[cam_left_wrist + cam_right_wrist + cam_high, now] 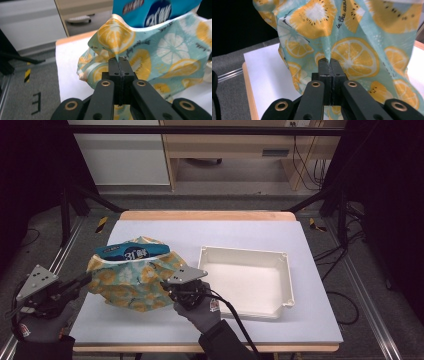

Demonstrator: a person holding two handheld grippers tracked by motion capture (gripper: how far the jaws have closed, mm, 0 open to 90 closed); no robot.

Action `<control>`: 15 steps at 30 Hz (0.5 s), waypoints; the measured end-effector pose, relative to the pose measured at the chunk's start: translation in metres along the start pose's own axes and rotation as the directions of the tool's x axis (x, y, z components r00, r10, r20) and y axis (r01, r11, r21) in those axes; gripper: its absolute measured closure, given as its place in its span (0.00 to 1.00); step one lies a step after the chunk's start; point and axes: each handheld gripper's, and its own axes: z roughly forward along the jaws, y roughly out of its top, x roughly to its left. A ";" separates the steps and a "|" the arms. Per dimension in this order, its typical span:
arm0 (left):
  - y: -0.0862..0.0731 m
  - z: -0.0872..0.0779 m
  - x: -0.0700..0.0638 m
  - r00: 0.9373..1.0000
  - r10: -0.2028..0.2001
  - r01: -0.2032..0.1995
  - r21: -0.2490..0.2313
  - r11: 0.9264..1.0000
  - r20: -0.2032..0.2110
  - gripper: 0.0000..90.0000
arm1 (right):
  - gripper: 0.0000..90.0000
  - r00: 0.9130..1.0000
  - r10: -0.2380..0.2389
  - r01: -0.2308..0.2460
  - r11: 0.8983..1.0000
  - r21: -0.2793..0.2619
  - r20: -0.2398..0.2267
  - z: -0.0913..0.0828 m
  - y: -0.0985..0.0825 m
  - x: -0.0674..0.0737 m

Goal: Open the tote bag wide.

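Nearest, the left gripper (119, 60) pinches a fold of the lemon-print bag (160, 50), and the right gripper (329, 61) is clenched on the bag's opposite side. Between them the bag sits on the table (150, 320), a blue packet (131, 252) poking from its top. Beyond the right gripper's fingers lies a white tray (285, 265).

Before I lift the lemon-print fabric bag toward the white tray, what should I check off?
1. Left hand-held gripper pinching the teal lemon-print fabric bag: ok, jaws shut on a fold.
2. Right hand-held gripper pinching the bag: ok, shut on cloth.
3. Blue plastic packet seated inside the bag: not ok, it sticks out of the mouth.
4. Shallow white rectangular plastic tray free to receive: ok.
5. Bag clear of the tray: ok in the high view.
6. Depth of each pinch: cannot tell.
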 end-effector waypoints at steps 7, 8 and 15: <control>-0.016 0.026 0.001 0.999 -0.023 0.020 0.087 0.996 0.044 1.00 | 1.00 1.000 0.022 -0.022 0.999 0.036 0.005 0.002 -0.010 -0.004; -0.018 0.028 0.000 0.999 -0.025 0.020 0.092 0.996 0.045 1.00 | 1.00 1.000 0.024 -0.025 0.999 0.039 0.005 0.002 -0.012 -0.005; -0.031 0.041 -0.009 0.999 -0.007 0.001 0.122 0.993 0.049 1.00 | 1.00 0.998 0.049 -0.051 0.996 0.072 0.024 0.004 -0.025 -0.007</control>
